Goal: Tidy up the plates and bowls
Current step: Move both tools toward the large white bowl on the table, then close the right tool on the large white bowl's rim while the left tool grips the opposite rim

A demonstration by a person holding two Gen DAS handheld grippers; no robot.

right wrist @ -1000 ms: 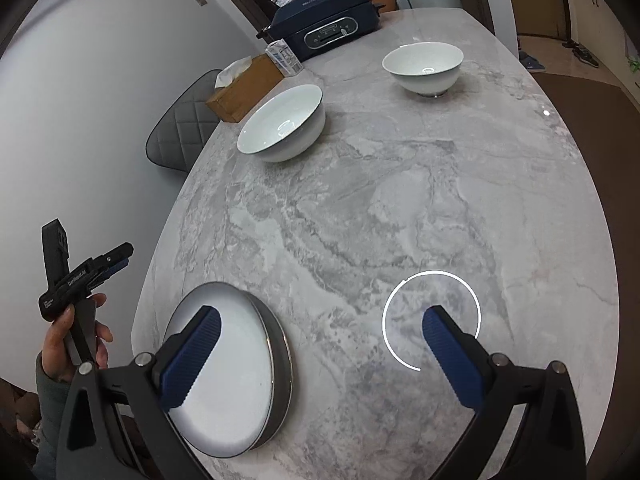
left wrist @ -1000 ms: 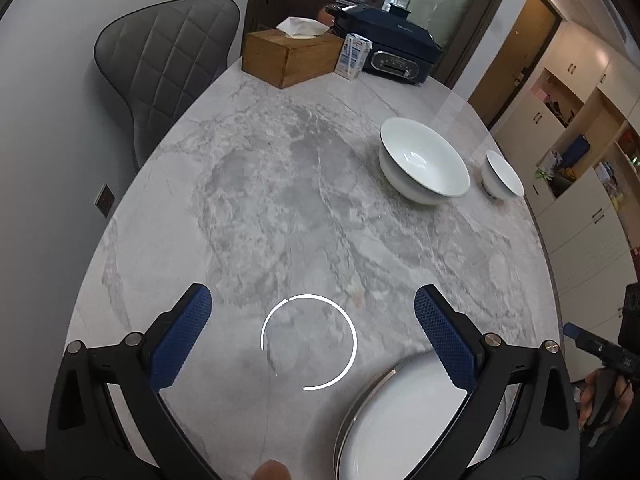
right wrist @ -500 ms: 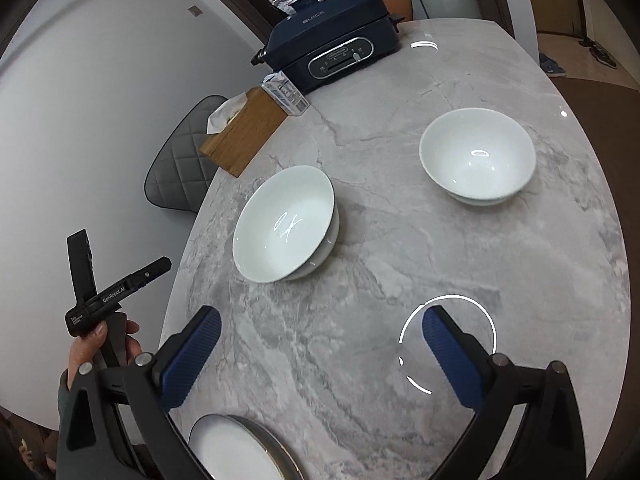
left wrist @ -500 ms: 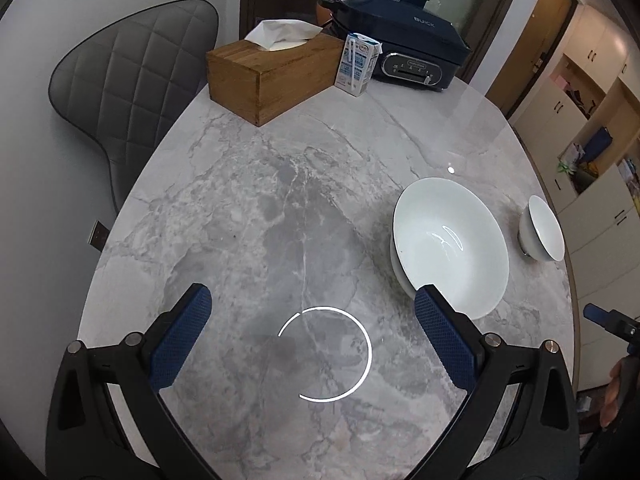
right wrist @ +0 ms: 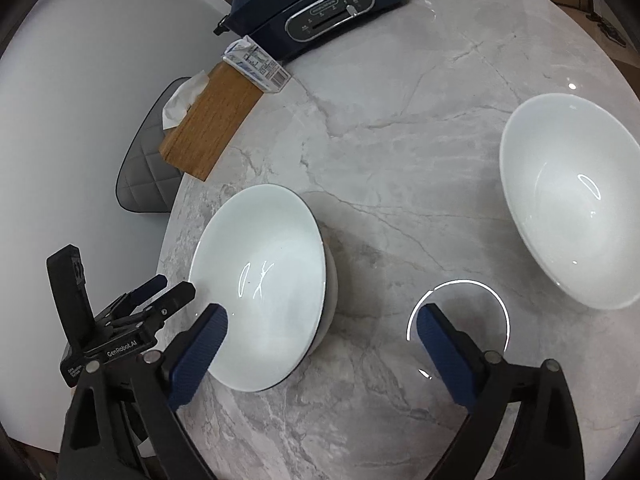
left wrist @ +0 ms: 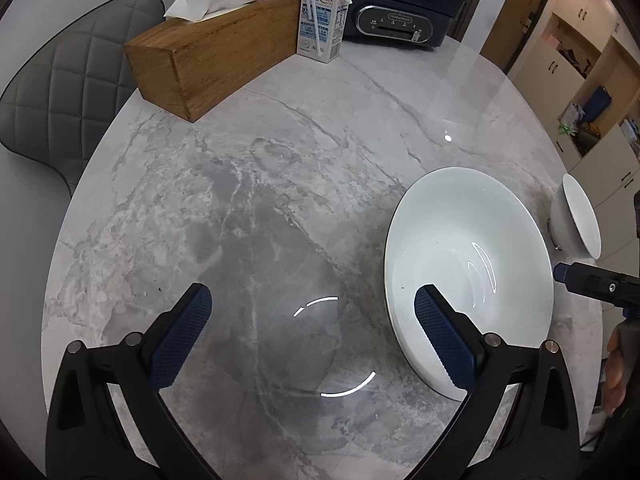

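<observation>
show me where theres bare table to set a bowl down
Widest bare patch: the marble between the tissue box and the wide bowl, under the open left gripper. A smaller gap lies between that bowl and the second bowl. The far end is crowded: tissue box, milk carton, cooker.

On the counter (right wrist: 400, 152) two bowls stand well apart: the wide bowl (right wrist: 260, 292) left, the deep bowl (right wrist: 572, 204) right. Behind them, along the far edge, tissue box (right wrist: 212, 120), carton (right wrist: 258, 65), cooker (right wrist: 316, 4)
</observation>
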